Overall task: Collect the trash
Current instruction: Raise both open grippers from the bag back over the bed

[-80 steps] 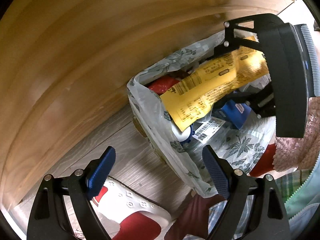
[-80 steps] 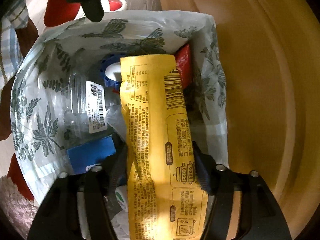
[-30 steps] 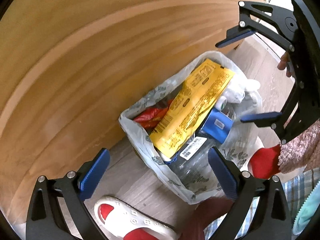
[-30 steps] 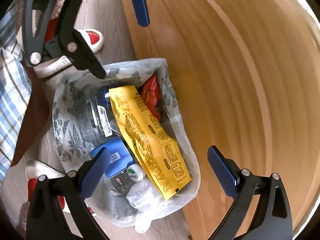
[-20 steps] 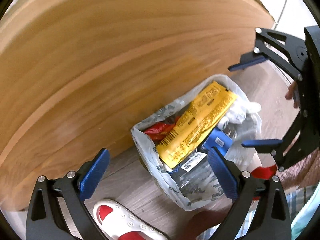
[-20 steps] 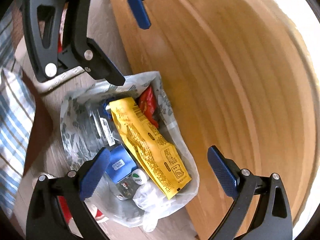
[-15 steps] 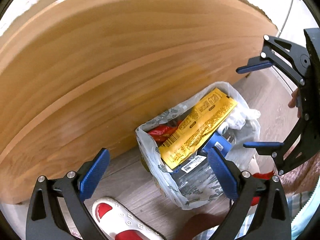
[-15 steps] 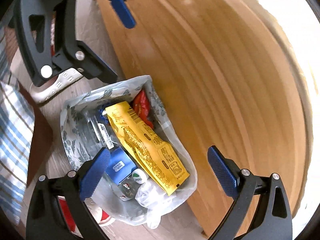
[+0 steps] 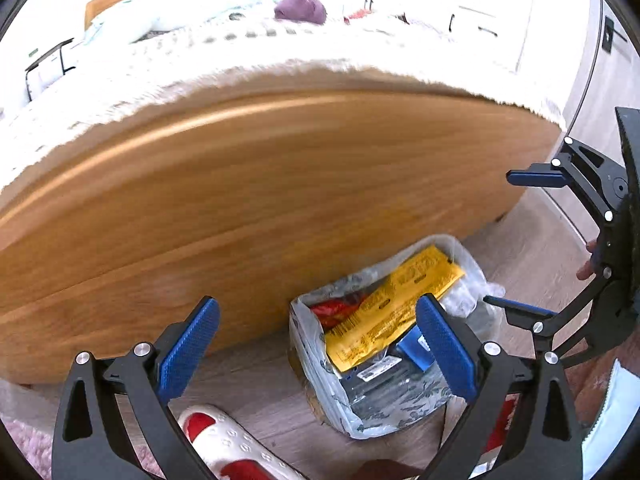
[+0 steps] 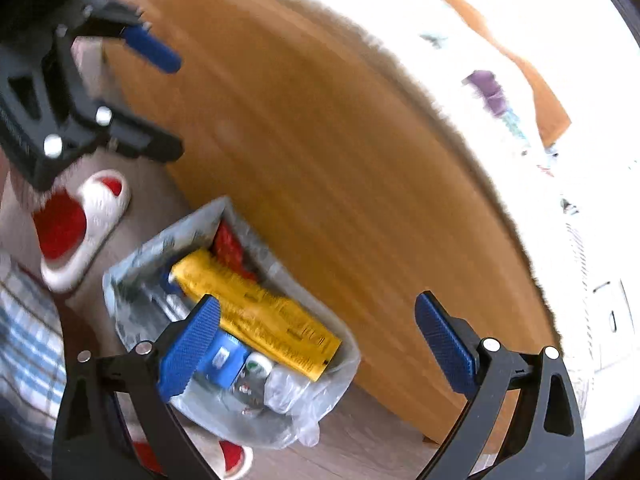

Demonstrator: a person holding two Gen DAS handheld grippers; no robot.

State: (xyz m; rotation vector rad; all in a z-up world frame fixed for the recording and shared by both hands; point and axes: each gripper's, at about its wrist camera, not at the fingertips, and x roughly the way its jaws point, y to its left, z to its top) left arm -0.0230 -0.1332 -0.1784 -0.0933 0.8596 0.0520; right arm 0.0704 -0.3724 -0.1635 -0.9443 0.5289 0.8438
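A leaf-printed plastic trash bag [image 9: 316,384] [image 10: 132,276] stands on the floor against a wooden bed frame. In it lie a yellow snack wrapper [image 9: 384,312] [image 10: 256,304], a red wrapper [image 9: 332,312], a clear bottle and a blue carton [image 10: 222,360]. My left gripper [image 9: 318,348] is open and empty, well above the bag. My right gripper [image 10: 316,344] is open and empty, also raised above the bag; it shows at the right of the left wrist view [image 9: 520,244].
The wooden bed side panel [image 9: 240,208] [image 10: 320,160] runs behind the bag, with a white bedspread [image 9: 240,56] and a purple item [image 9: 300,8] on top. A red-and-white slipper [image 9: 224,444] [image 10: 80,224] lies on the wood floor beside the bag.
My right gripper let go of the yellow wrapper, which now lies in the bag. Both grippers rose and pulled back from the bag, bringing the bed top into view.
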